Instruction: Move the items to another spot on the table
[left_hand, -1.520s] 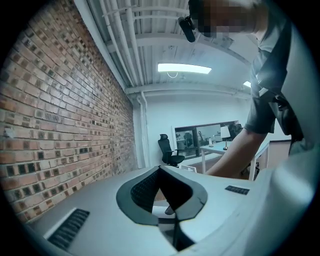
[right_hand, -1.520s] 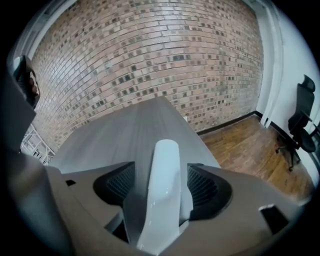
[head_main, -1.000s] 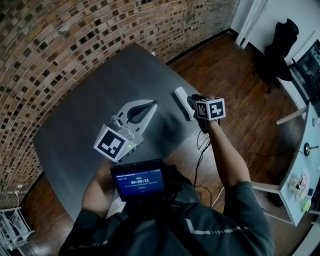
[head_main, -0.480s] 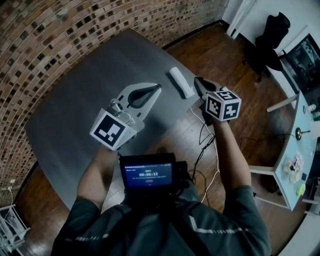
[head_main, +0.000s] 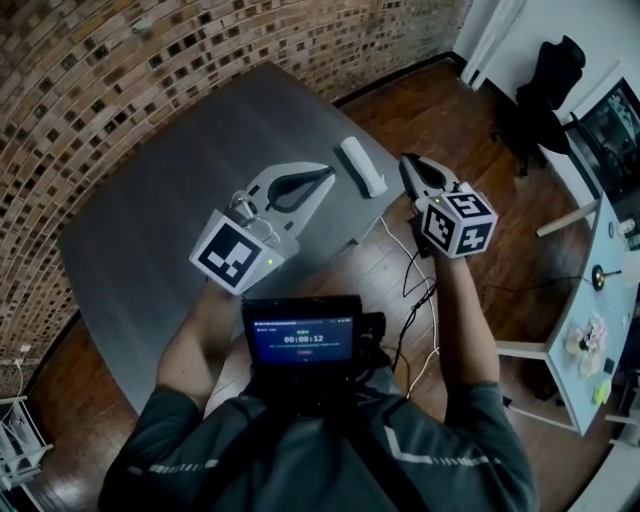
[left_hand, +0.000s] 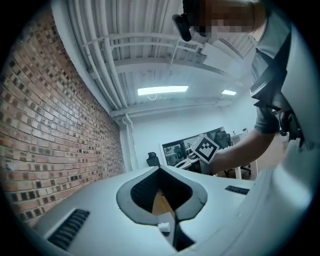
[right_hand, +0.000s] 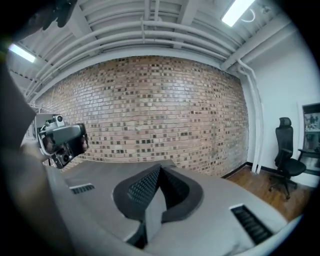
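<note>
A second ago the right tongs (head_main: 407, 162) were down at the white block (head_main: 362, 167). Now they sit to its right in the frame, clear of it and out past the bench (head_main: 170, 220) edge over the floor (head_main: 440, 110). They are fully closed with nothing between them. The block lies flat near the bench's right edge, upper centre of the head view, touched by neither tool. I judge it has just been let go, so this placement looks finished. No other item shows on the bench, so there may be little left to move. The left tongs (head_main: 324, 175) hover over the bench left of the block, tips together and empty; wood floor shows through the gap behind the tips. The bench top is plain dark grey, matte and otherwise bare. A curved brick wall (head_main: 200, 50) fills the upper left of the frame. The wooden floor runs along the right, with a black chair (head_main: 545, 95) at upper right and a pale desk (head_main: 590, 330) with small clutter at the right edge. Cables (head_main: 415, 290) trail below the right arm, and a lit screen (head_main: 303, 340) sits at lower centre.
</note>
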